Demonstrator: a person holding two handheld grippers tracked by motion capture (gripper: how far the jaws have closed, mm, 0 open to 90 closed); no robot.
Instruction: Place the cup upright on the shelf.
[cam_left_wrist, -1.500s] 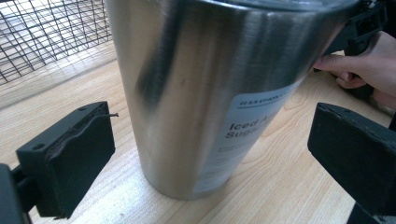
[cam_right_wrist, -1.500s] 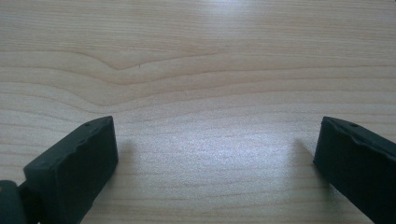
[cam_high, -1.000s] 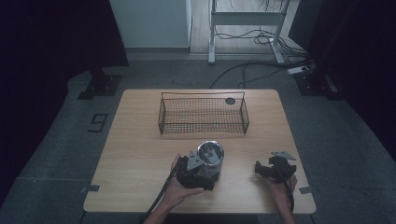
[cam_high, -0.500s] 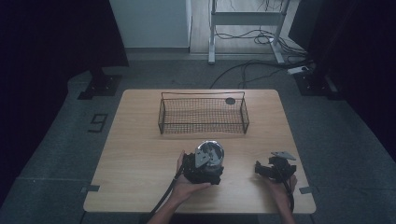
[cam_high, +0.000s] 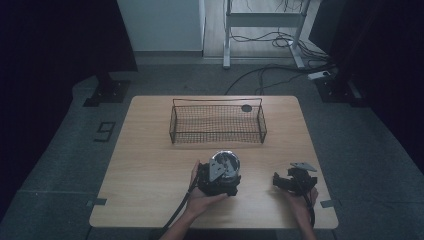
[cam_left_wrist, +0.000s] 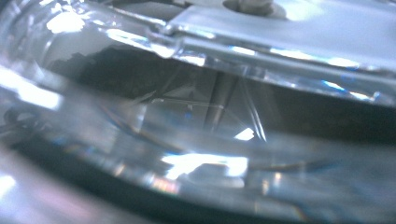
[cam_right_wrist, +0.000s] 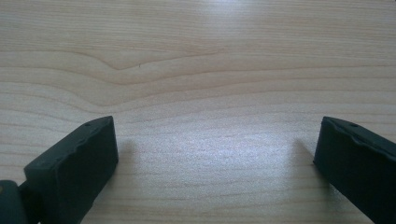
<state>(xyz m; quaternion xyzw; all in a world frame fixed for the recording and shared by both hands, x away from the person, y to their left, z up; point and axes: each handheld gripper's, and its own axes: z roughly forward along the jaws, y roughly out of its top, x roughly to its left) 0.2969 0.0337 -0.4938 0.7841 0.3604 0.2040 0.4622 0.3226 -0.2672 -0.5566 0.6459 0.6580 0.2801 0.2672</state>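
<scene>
— So where's everything sitting, taking the wire basket (cam_high: 217, 121) as the marker?

— Well, the basket stands toward the far side of the wooden table (cam_high: 150, 165), roughly in the middle of its width. A small dark round thing (cam_high: 246, 108) shows at its far right corner; whether that lies inside or just behind the wire, I cannot tell.

— And your left gripper?

— My left gripper (cam_high: 218, 179) is on the near side of the basket, about level with its middle, with my left hand (cam_high: 202, 200) wrapped round it from below. A shiny, clear, rounded thing (cam_high: 225, 162) sits at its front end, between the gripper and the basket but apart from the basket. Through the left gripper view that glassy object (cam_left_wrist: 196, 121) is pressed right up to the lens, all reflections and blur. My jaws are hidden there, so I cannot tell whether they clamp it or merely rest beside it.

— The right one?

— My right gripper (cam_high: 292, 180) lies nearer me than the basket and off past its right end, well apart from the left. In the right gripper view its two black jaws stand wide apart over bare wood grain (cam_right_wrist: 201, 93), nothing between them.
</scene>
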